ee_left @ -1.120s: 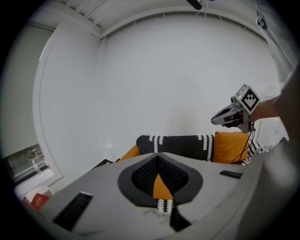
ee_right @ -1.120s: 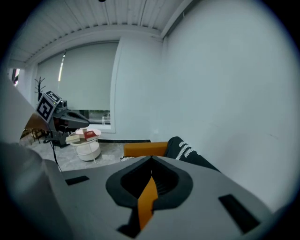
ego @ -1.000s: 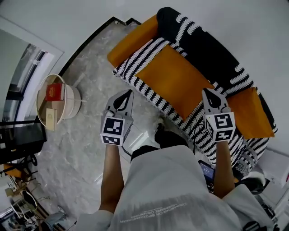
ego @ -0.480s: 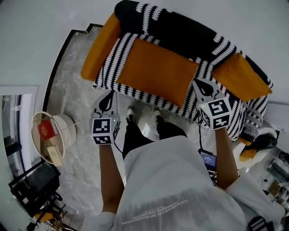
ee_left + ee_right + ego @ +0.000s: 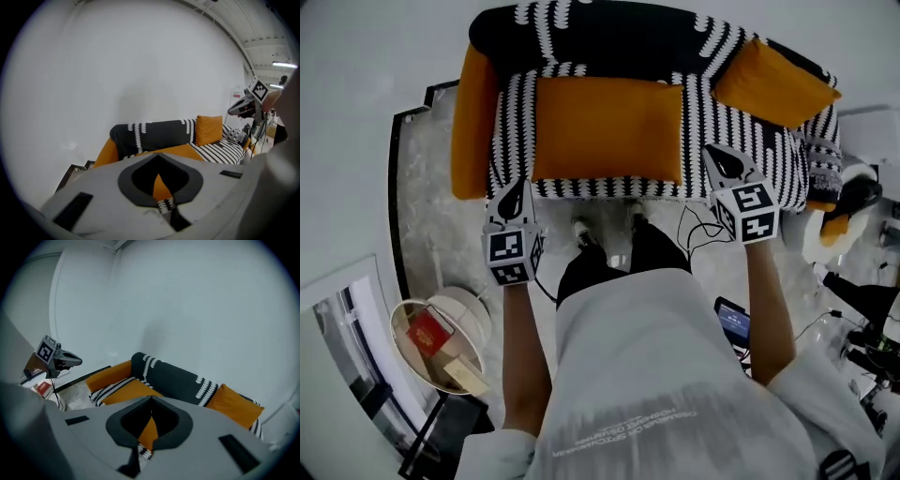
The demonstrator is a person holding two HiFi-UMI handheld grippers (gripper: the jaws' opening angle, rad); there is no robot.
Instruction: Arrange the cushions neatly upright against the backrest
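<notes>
The large orange cushion [image 5: 607,129] lies flat across the striped seat of the sofa [image 5: 609,33], in front of the sofa's black backrest. The smaller orange cushion [image 5: 773,80] sits tilted at the sofa's right end. Both forearms stretch from the person toward the sofa's front edge, each gripper angled downward with its jaws pressed together on nothing: the left gripper [image 5: 515,186] by the sofa's left front corner, the right gripper [image 5: 717,155] at the front edge right of the large cushion, with bare marble floor [image 5: 422,206] open off the sofa's left end.
</notes>
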